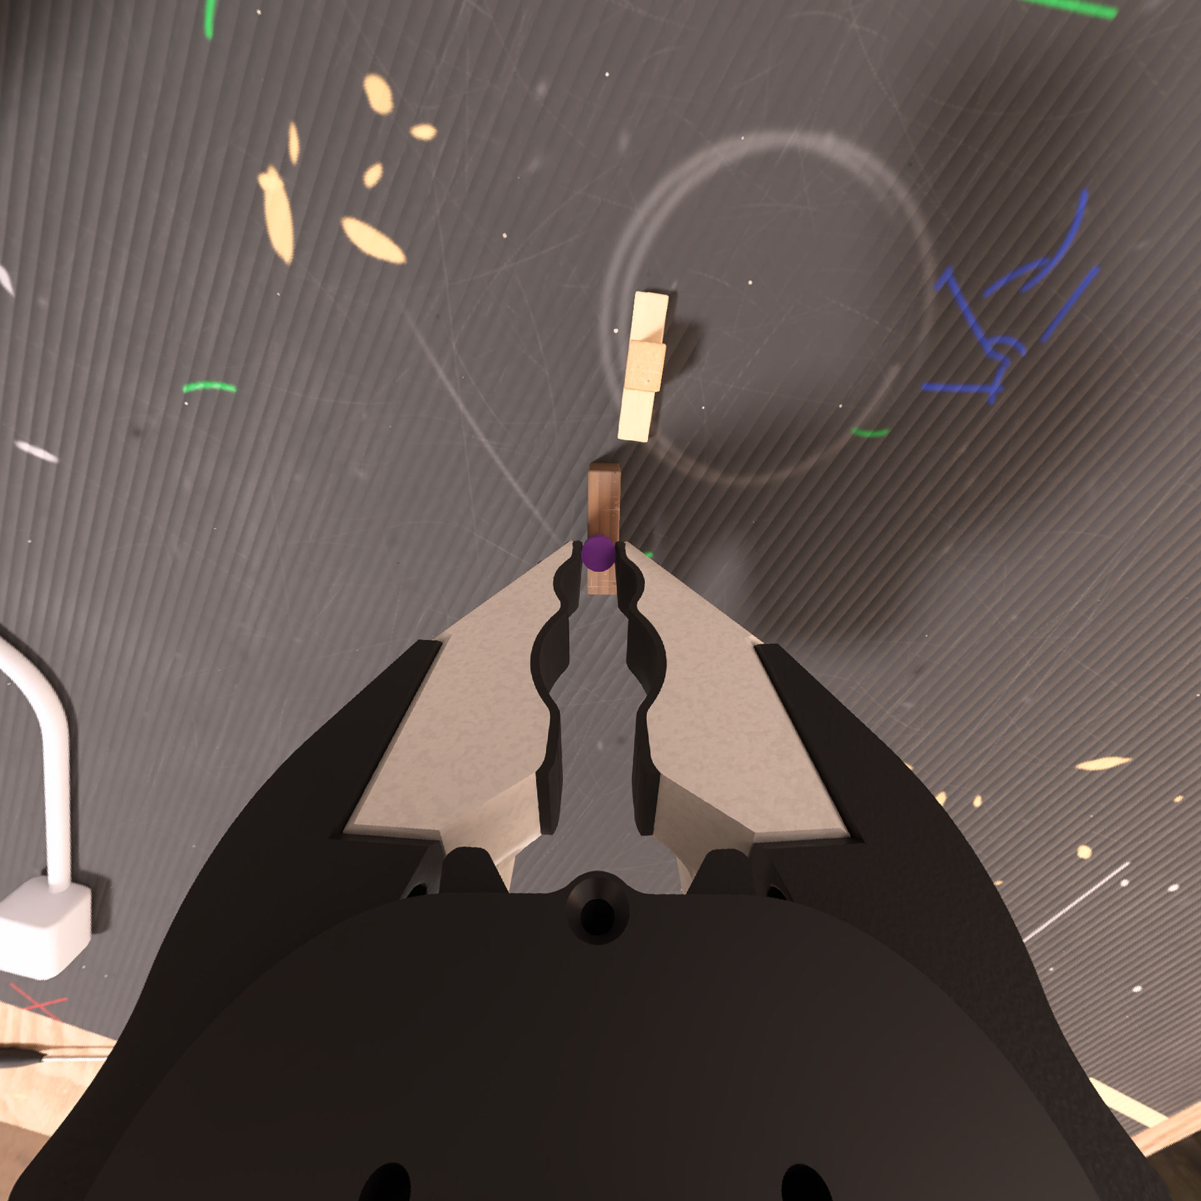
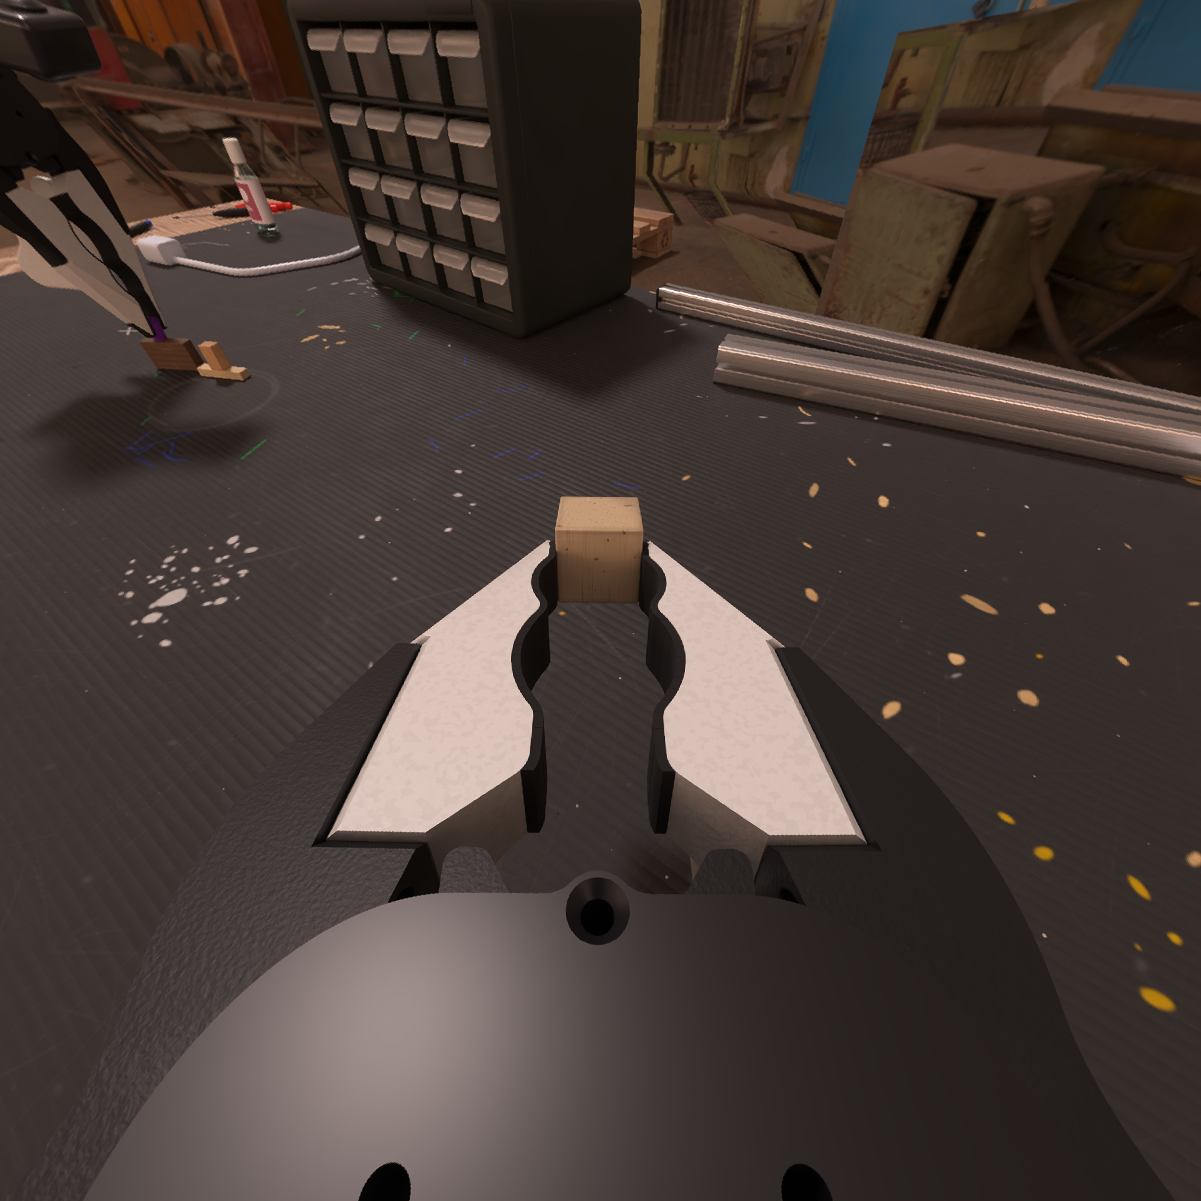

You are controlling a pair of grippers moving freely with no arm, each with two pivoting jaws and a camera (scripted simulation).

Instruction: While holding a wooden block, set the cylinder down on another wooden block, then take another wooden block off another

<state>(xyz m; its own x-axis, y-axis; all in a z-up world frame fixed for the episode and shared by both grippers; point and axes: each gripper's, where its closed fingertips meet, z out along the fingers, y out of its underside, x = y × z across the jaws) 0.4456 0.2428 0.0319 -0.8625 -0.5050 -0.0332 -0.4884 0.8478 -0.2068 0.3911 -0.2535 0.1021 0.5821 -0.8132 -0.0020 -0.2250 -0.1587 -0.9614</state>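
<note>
A small purple cylinder [image 1: 598, 553] is pinched between the tips of the left gripper [image 1: 598, 557] and is held upright over a dark wooden block [image 1: 604, 503] that lies on the black mat [image 1: 910, 585]; whether cylinder and block touch cannot be told. Just beyond the dark block, a pale flat block [image 1: 643, 367] is seen with a smaller block [image 1: 645, 372] set on it. Well apart from the dark block, a light wooden cube [image 2: 598, 551] is clamped by the right gripper [image 2: 598, 559] above the mat.
</note>
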